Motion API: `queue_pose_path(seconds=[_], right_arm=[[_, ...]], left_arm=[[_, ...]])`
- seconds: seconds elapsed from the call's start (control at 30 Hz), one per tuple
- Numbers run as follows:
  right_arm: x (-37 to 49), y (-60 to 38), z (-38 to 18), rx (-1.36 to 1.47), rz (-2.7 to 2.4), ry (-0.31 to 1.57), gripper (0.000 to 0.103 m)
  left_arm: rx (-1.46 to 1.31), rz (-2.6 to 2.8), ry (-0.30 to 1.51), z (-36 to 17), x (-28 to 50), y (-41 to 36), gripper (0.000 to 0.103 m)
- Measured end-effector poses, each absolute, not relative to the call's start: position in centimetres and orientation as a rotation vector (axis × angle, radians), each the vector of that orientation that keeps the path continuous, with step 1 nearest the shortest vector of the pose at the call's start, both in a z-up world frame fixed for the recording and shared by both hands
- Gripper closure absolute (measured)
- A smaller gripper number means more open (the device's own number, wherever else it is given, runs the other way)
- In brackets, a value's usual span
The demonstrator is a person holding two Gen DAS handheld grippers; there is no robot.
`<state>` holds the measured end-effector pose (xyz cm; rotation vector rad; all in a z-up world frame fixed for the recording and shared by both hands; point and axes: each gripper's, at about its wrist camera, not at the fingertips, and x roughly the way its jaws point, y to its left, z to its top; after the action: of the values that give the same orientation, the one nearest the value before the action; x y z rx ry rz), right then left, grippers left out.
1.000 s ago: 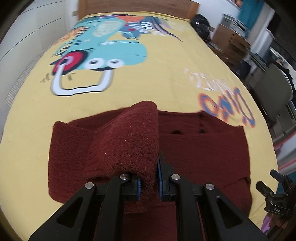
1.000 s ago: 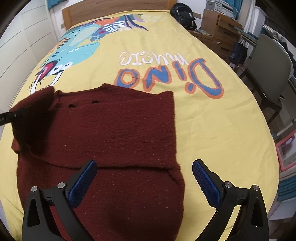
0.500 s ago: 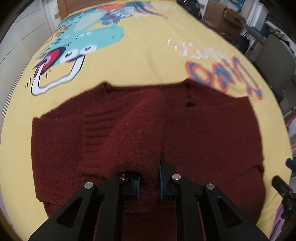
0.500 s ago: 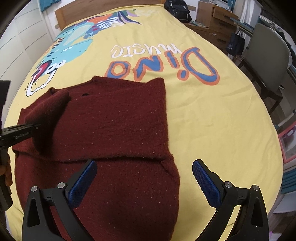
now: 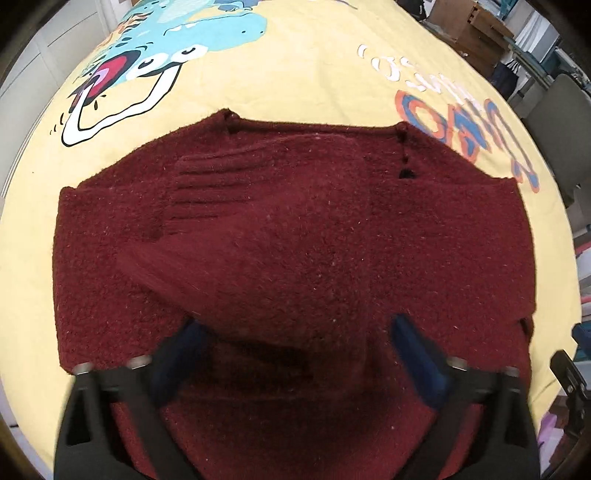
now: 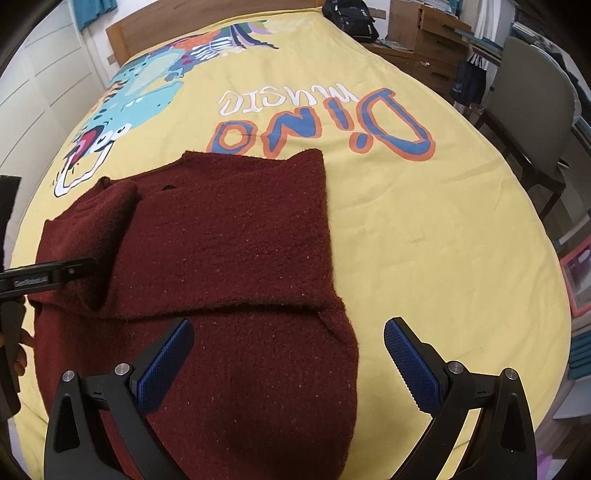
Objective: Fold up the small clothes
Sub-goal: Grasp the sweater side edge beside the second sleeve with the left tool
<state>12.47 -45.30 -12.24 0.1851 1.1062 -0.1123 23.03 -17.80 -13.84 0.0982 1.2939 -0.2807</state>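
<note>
A dark red knitted sweater (image 5: pixel 424 236) lies on the yellow bedspread (image 5: pixel 295 85). Its left sleeve (image 5: pixel 280 229), with a ribbed cuff (image 5: pixel 207 184), lies folded across the body. My left gripper (image 5: pixel 295 354) is open just above the near end of that sleeve, with the cloth between the blue pads (image 5: pixel 417 362) but not pinched. In the right wrist view the sweater (image 6: pixel 229 240) has its right side folded in. My right gripper (image 6: pixel 288 354) is open over the lower right part. The left gripper (image 6: pixel 48 275) shows from the side at the left edge.
The bedspread (image 6: pixel 424 221) carries a dinosaur print (image 6: pixel 140 88) and "Dino music" lettering (image 6: pixel 325 118). A wooden headboard (image 6: pixel 207 18) is at the far end. A grey chair (image 6: pixel 532 103), wooden drawers (image 6: pixel 424 29) and a black bag (image 6: pixel 351 18) stand to the right.
My left gripper carried the sleeve across the sweater's body, then opened and let it go. The sleeve now lies flat on the body. My right gripper stayed open and barely moved.
</note>
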Motion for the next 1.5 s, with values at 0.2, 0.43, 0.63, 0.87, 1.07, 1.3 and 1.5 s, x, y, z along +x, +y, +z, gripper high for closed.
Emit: queue_pose_path(seconds=[0.2, 0.43, 0.63, 0.87, 1.07, 1.3, 1.5], right_arm=[[12.1, -44.8, -11.7, 0.147, -0.102, 1.080, 0.000], [12.1, -43.6, -11.3, 0.102, -0.085, 1.071, 0.000], [12.7, -42.3, -11.7, 0.085, -0.064, 1.089, 0.000], [13.8, -40.7, -12.2, 0.041, -0.051, 1.115, 0.000], [15.1, -38.6, -11.8, 0.010, -0.028, 1.112, 0.000], [17.3, -34.2, -11.2, -0.035, 0.053, 1.099, 0.000], [20.0, -27.6, -9.8, -0.124, 0.189, 1.065, 0.000]], left_arm=[[0.110, -0.305, 1.261, -12.1, 21.4, -15.4, 0.001], [0.133, -0.210, 1.307, -12.4, 20.8, -8.2, 0.001], [0.182, -0.131, 1.292, -13.6, 20.0, -2.5, 0.001], [0.171, -0.089, 1.284, -16.9, 20.8, -0.1, 0.002], [0.123, -0.142, 1.301, -18.5, 22.1, -1.0, 0.039], [0.085, -0.214, 1.278, -17.6, 22.2, -1.3, 0.089], [0.086, -0.216, 1.266, -17.0, 22.7, -1.0, 0.091]])
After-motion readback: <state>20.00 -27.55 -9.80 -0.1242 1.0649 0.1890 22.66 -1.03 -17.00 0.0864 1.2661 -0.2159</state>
